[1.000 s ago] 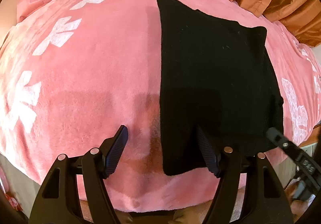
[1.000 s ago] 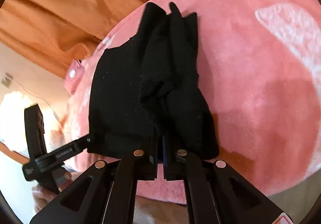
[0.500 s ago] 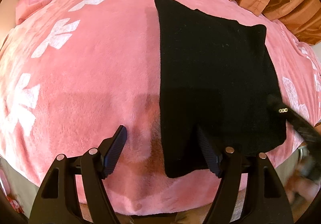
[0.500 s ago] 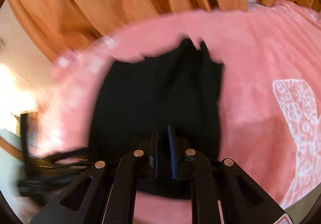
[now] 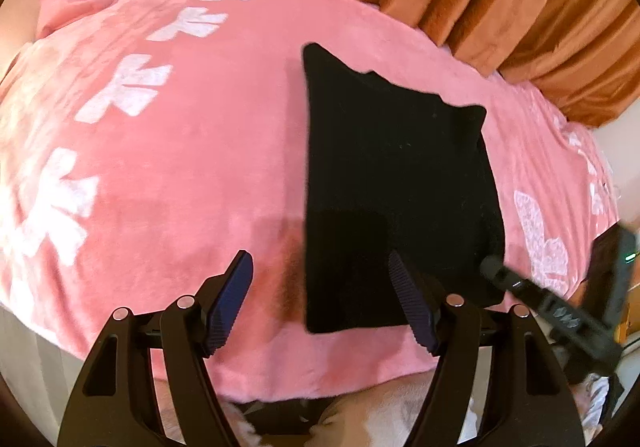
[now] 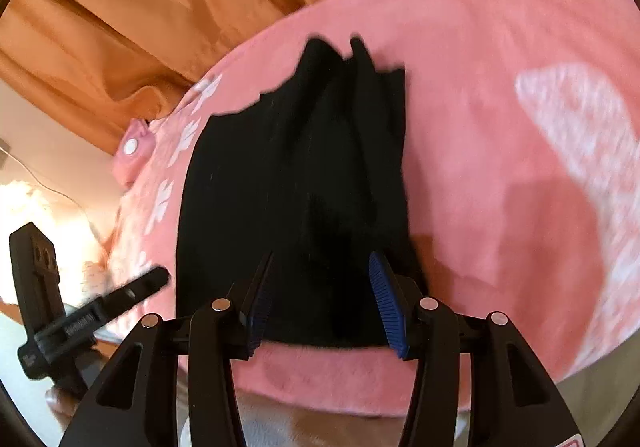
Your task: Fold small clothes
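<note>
Both grippers, left [image 5: 320,301] and right [image 6: 320,299], gape empty over the black garment [image 5: 396,183]. Looks half-folded, though blurry; I'd grab the near hem next.

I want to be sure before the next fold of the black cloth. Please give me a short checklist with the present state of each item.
1. Left gripper open and holding nothing: ok.
2. Right gripper open, no cloth pinched: ok.
3. Black cloth lies wholly on the pink blanket: ok.
4. Cloth flat, no wrinkles: not ok; the right wrist view shows ridges along its far side.
5. Near edge straight: ok in the left wrist view.
6. Layers aligned underneath: cannot tell.
</note>
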Tool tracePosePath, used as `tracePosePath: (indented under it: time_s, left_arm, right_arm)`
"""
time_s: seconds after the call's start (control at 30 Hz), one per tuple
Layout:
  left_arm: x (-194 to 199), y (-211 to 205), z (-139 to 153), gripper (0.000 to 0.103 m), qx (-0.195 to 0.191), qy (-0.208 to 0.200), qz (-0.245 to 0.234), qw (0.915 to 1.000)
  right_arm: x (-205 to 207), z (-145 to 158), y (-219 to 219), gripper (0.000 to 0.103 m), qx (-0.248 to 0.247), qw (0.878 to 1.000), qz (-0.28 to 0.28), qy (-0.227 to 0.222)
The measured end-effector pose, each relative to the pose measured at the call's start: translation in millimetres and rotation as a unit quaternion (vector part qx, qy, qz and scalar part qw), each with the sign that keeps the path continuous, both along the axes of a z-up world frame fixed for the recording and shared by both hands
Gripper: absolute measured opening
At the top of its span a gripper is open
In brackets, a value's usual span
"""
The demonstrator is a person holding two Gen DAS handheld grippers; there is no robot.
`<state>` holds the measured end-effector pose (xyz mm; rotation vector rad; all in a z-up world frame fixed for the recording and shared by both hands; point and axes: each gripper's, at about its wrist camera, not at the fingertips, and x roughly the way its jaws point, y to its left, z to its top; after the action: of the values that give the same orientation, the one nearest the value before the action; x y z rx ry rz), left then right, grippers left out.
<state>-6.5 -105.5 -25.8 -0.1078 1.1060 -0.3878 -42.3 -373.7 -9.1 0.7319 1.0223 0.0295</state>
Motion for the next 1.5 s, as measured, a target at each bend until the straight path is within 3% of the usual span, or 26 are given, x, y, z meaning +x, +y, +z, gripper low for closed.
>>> tracePosePath:
  time_s: [0.1,0.13,0.17,0.23,0.37,0.43,0.5,0.57,0.6,0.63,0.7,0.83,0.9,0.93,0.97,1.1,1.13,1.17,1.23,1.3,1.37,1.43,1.47,1.5]
  left_arm:
    - [-3.0,18.5,2.1,0.068,-0.003,-0.001,0.015,0.9999]
    - [-3.8,24.3,2.2,0.068,-0.003,0.002,0.022,0.9998]
    - [-4.4,28.7,1.9,0.068,-0.005,0.005,0.027,0.9996]
    - [-6.3,39.1,1.9,0.068,-0.015,0.012,0.038,0.9991]
    - [-12.1,48.6,8.0,0.068,-0.022,0.007,0.042,0.9989]
    - [-12.8,49.8,10.7,0.068,-0.023,0.004,0.035,0.9991]
    - [-13.0,48.4,10.2,0.068,-0.026,0.005,0.03,0.9992]
    - [-12.4,45.6,7.0,0.068,-0.027,0.008,0.026,0.9993]
    - [-12.6,43.8,5.3,0.068,-0.029,0.012,0.024,0.9992]
    - [-12.9,41.1,3.2,0.068,-0.03,0.016,0.02,0.9992]
    - [-13.9,36.5,1.9,0.068,-0.028,0.017,0.014,0.9994]
    - [-12.3,25.4,1.1,0.068,-0.024,0.016,0.003,0.9996]
    - [-10.8,19.7,1.4,0.068,-0.022,0.015,0.001,0.9996]
    - [-9.5,15.9,2.3,0.068,-0.023,0.014,-0.001,0.9996]
    - [-8.0,12.3,3.2,0.068,-0.022,0.012,-0.003,0.9997]
    - [-4.0,-4.7,5.6,0.068,-0.014,0.002,-0.015,0.9998]
    - [-2.0,-8.9,4.8,0.068,-0.009,0.001,-0.018,0.9998]
    - [-0.4,-11.2,4.0,0.069,-0.006,0.001,-0.018,0.9998]
    - [2.3,-14.2,2.5,0.068,0.001,0.001,-0.019,0.9998]
    - [4.4,-16.6,-0.8,0.068,0.008,0.0,-0.018,0.9998]
    - [6.8,-19.2,-6.1,0.068,0.016,0.004,-0.016,0.9997]
    - [8.1,-22.3,-13.1,0.068,0.021,0.013,-0.013,0.9996]
    - [8.1,-24.1,-15.6,0.068,0.022,0.017,-0.013,0.9995]
    - [7.2,-26.0,-17.1,0.068,0.025,0.019,-0.015,0.9994]
  right_arm:
    - [1.6,-1.0,5.3,0.043,-0.008,1.0,0.005,-0.003]
    - [4.8,1.1,7.1,0.028,-0.008,1.0,0.01,-0.003]
    - [8.2,3.6,8.6,0.006,0.0,1.0,0.014,-0.006]
    - [15.0,25.1,16.4,0.007,0.011,0.999,0.02,-0.032]
    - [12.5,99.7,37.0,0.006,0.011,0.99,0.046,-0.137]
    - [5.9,115.0,37.7,0.005,0.006,0.986,0.047,-0.157]
    - [3.8,93.6,34.0,0.005,-0.028,0.991,0.038,-0.122]
    - [5.2,46.3,23.6,0.005,-0.049,0.997,0.024,-0.045]
    - [5.1,13.7,17.6,0.005,-0.042,0.999,0.019,0.009]
    - [1.9,-2.8,14.2,0.005,-0.027,0.999,0.013,0.029]
    - [-8.5,-0.1,11.7,0.009,-0.006,1.0,-0.001,0.016]
    - [-4.1,35.1,13.0,0.018,-0.057,0.998,0.001,-0.011]
    - [6.7,52.0,8.8,0.032,-0.07,0.997,-0.002,-0.036]
    - [13.2,56.8,7.2,0.048,-0.078,0.996,-0.004,-0.043]
    - [21.2,58.3,4.5,0.056,-0.084,0.995,-0.003,-0.048]
    - [65.9,23.7,1.9,0.061,-0.099,0.995,0.018,-0.009]
    - [73.7,15.2,4.6,0.054,-0.104,0.994,0.026,0.002]
    - [74.4,14.7,4.8,0.031,-0.104,0.994,0.032,0.002]
    - [71.1,34.0,5.8,0.008,-0.066,0.996,0.039,-0.039]
    - [59.7,65.9,4.8,0.008,-0.065,0.993,0.031,-0.095]
    - [54.2,67.7,-2.6,0.008,-0.07,0.992,0.022,-0.106]
    - [60.2,32.2,-8.5,0.008,-0.077,0.996,0.022,-0.051]
    - [64.5,-0.2,-10.4,0.009,-0.076,0.997,0.03,0.001]
    - [58.4,-4.2,-14.4,0.006,-0.058,0.998,0.019,-0.021]
